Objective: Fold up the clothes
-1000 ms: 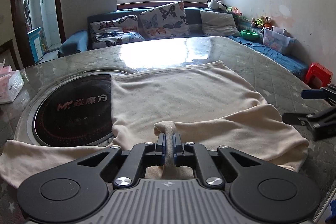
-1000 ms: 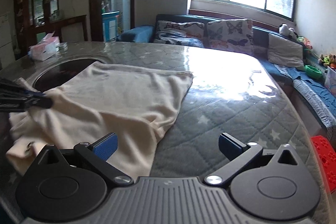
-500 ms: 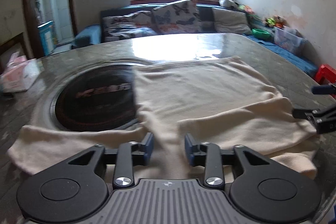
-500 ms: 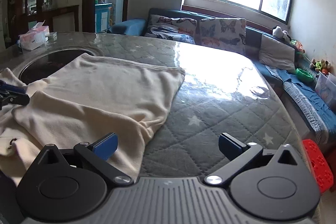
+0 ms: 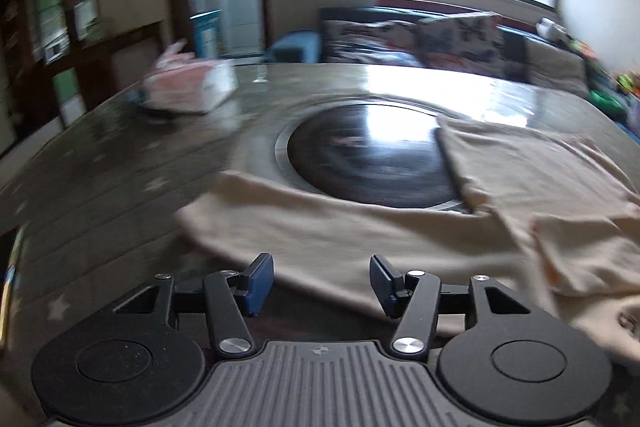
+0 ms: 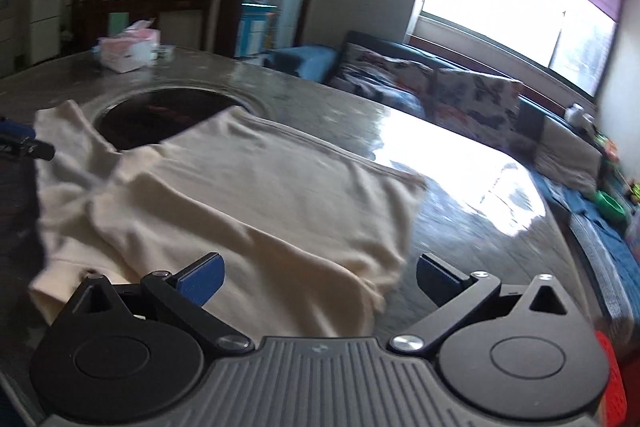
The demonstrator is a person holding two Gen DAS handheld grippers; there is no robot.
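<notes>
A cream garment [image 5: 400,227] [image 6: 248,203] lies flat on the quilted table, its body partly folded and one long part stretching left past the round black hob. My left gripper [image 5: 322,277] hangs over that part's near edge with its jaws opening; the cloth lies below them, not pinched. In the right wrist view my right gripper [image 6: 320,277] stands wide open above the garment's near right corner and holds nothing. The left gripper's fingertip [image 6: 24,147] shows at the far left of that view.
A round black hob [image 5: 368,155] [image 6: 160,119] is set into the table's middle. A pink tissue box [image 5: 188,91] [image 6: 128,53] stands at the table's far left. A sofa with cushions [image 6: 440,95] runs under the window. A red stool [image 6: 610,379] sits low at the right.
My left gripper let go of the cream fold, opened, and swung left toward the garment's long left part. My right gripper stayed open and shifted a little over the near right corner.
</notes>
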